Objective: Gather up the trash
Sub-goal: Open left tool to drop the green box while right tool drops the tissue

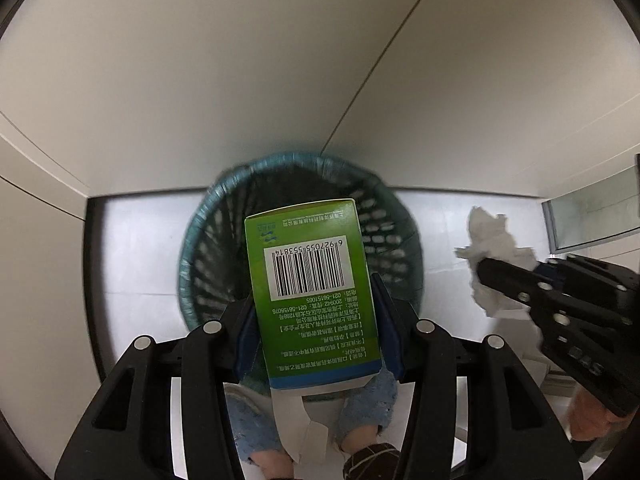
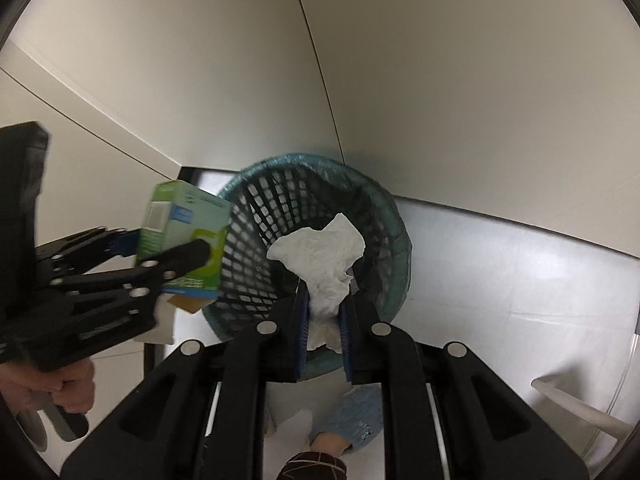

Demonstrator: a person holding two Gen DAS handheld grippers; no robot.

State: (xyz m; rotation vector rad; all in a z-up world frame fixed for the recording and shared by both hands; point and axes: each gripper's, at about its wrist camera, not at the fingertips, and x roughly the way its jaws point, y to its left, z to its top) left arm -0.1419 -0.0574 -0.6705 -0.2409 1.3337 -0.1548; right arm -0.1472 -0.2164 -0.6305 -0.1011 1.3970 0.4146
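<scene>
My left gripper is shut on a green carton with a barcode, its blue pads pressing on both sides. The carton hangs above the near rim of a teal mesh wastebasket that stands on the floor against the wall. In the right wrist view, my right gripper is shut on a crumpled white tissue, which hangs over the open wastebasket. The left gripper with the carton shows at the left there. In the left wrist view the right gripper and tissue show at the right.
White wall panels rise behind the basket, with pale floor around it. A person's jeans leg and shoe stand just below the grippers. A hand grips the left tool. A glass-fronted unit is at the right.
</scene>
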